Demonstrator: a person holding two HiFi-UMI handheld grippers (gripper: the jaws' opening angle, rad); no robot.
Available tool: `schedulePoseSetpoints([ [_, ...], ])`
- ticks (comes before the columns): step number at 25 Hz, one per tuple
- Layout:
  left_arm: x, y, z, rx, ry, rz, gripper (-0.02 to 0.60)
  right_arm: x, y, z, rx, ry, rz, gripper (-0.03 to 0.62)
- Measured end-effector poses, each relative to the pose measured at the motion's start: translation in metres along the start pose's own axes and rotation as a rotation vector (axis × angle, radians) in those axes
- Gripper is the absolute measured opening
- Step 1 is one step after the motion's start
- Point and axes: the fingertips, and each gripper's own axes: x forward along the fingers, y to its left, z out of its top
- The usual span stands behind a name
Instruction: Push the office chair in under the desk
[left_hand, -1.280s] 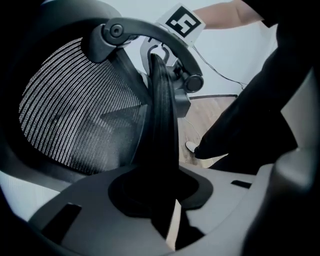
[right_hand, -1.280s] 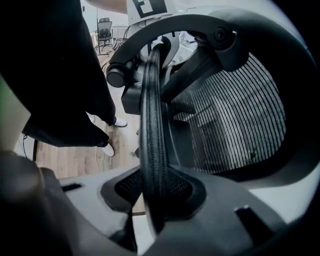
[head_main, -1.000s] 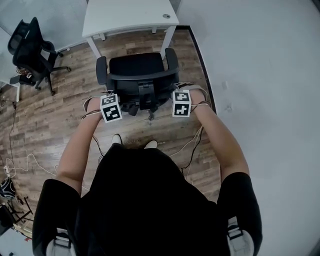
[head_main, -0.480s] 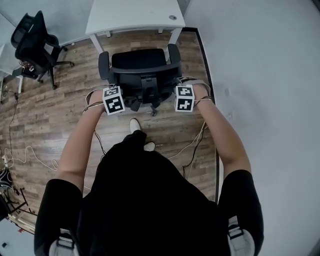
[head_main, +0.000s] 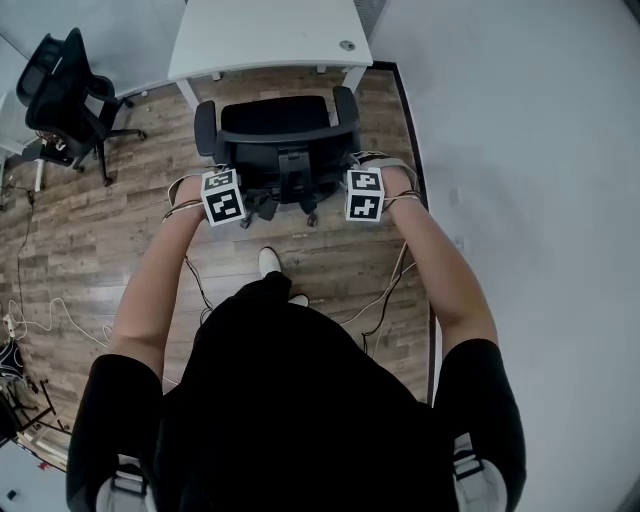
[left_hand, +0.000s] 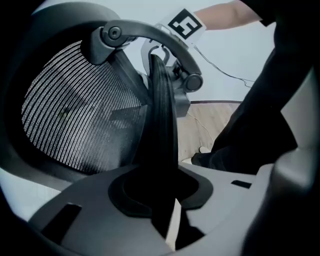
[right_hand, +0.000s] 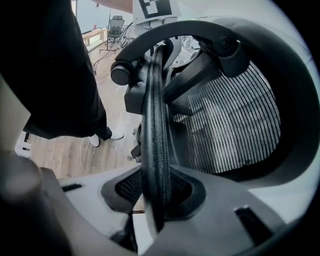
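Observation:
In the head view a black office chair (head_main: 275, 125) stands just in front of the white desk (head_main: 265, 35), its seat front at the desk's edge. My left gripper (head_main: 226, 184) grips the left rim of the mesh backrest, my right gripper (head_main: 362, 182) the right rim. The left gripper view has the dark backrest rim (left_hand: 161, 120) running up between the jaws of the left gripper (left_hand: 162, 200), which are shut on it. The right gripper (right_hand: 155, 200) is likewise shut on the ribbed backrest rim (right_hand: 155, 125). The fingertips are hidden under the marker cubes in the head view.
A second black office chair (head_main: 65, 85) stands at the far left on the wood floor. Loose cables (head_main: 60, 310) trail across the floor at left and beside my right arm. A pale raised surface (head_main: 520, 150) borders the floor on the right. My white shoe (head_main: 268, 262) is behind the chair.
Both grippers and the chair have moved toward the desk; the chair's front now reaches the desk edge. A foot has stepped forward behind the chair.

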Motion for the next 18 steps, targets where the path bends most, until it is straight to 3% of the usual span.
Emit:
schedulePoseSetpoints([
  [3, 0.003, 0.036, -0.004, 0.006, 0.001, 0.0, 0.087, 0.01, -0.033, -0.001, 0.006, 0.001, 0.005, 0.104],
  [8, 0.002, 0.022, -0.008, 0.021, 0.001, 0.014, 0.087, 0.007, -0.018, 0.005, 0.011, 0.001, -0.007, 0.104],
  [11, 0.008, 0.08, -0.016, 0.018, 0.0, 0.002, 0.087, 0.028, -0.074, 0.005, 0.014, 0.0, 0.01, 0.103],
  [18, 0.007, 0.156, -0.05, 0.023, -0.009, -0.029, 0.089, 0.05, -0.145, 0.03, 0.027, 0.011, 0.053, 0.1],
])
